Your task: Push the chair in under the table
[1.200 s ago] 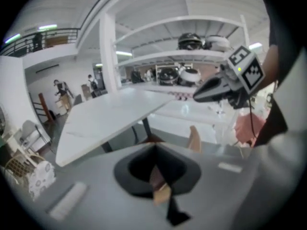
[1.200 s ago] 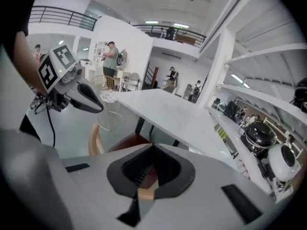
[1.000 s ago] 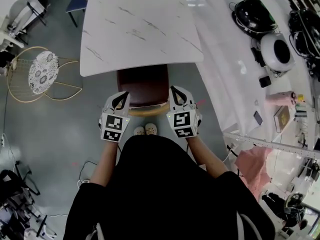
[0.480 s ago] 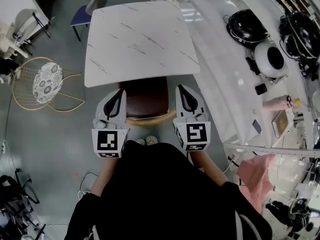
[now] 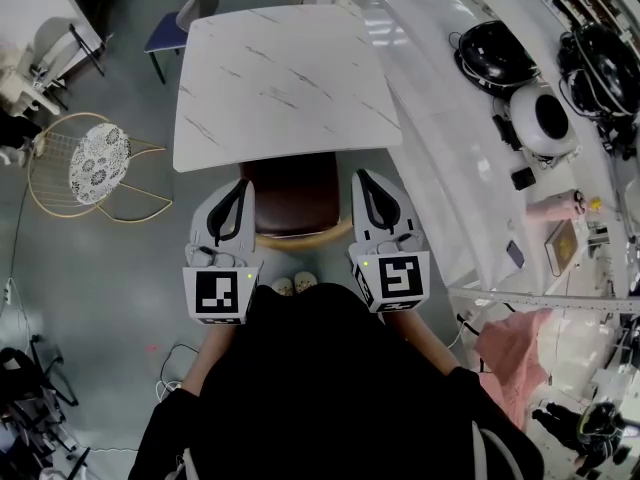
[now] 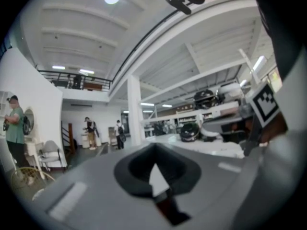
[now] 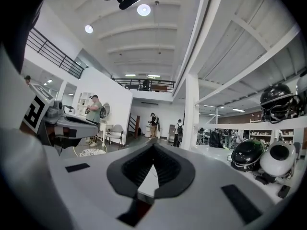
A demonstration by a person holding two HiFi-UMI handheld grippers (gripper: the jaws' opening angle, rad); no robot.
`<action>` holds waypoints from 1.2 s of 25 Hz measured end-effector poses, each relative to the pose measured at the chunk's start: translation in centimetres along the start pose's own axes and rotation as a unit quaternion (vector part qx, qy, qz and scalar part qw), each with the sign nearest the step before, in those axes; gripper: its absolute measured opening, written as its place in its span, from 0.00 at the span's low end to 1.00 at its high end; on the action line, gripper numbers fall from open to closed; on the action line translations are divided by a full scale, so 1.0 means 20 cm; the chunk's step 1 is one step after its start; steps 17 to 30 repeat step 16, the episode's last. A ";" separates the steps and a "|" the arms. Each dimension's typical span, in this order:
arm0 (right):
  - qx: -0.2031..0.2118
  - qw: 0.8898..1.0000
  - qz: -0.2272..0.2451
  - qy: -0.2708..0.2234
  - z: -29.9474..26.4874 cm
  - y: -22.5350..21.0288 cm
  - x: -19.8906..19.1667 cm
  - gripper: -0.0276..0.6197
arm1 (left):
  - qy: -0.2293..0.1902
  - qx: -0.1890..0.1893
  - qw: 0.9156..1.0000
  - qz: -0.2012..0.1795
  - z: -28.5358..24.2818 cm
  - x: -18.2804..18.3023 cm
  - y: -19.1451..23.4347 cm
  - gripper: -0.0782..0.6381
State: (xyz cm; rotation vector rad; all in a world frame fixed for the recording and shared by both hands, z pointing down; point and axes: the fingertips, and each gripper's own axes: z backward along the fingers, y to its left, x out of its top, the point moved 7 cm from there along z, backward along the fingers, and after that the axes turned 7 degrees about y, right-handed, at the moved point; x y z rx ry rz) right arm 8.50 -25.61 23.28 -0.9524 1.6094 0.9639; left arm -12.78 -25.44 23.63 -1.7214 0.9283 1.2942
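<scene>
The chair (image 5: 295,193) has a dark brown seat and a curved wooden back (image 5: 303,236); its front part is tucked beneath the white marble table (image 5: 285,78). My left gripper (image 5: 240,184) hovers over the chair's left side, shut and empty. My right gripper (image 5: 363,177) hovers over the chair's right side, also shut and empty. Neither touches the chair. In the left gripper view the left gripper (image 6: 154,151) points level across the room with its jaws together, as does the right gripper (image 7: 153,150) in the right gripper view.
A gold wire chair with a patterned cushion (image 5: 96,164) stands to the left, a blue chair (image 5: 165,30) beyond the table. A long white counter (image 5: 470,168) with helmets (image 5: 497,54) runs along the right. My feet (image 5: 293,285) are just behind the chair.
Both grippers have risen from beside the chair's back toward my head and tilted up to level. The chair and table have stayed where they were.
</scene>
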 end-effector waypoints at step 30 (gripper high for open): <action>0.001 1.000 0.003 0.003 0.01 0.03 -0.03 0.08 | -0.020 0.000 1.000 -0.003 0.02 0.02 -0.02 0.12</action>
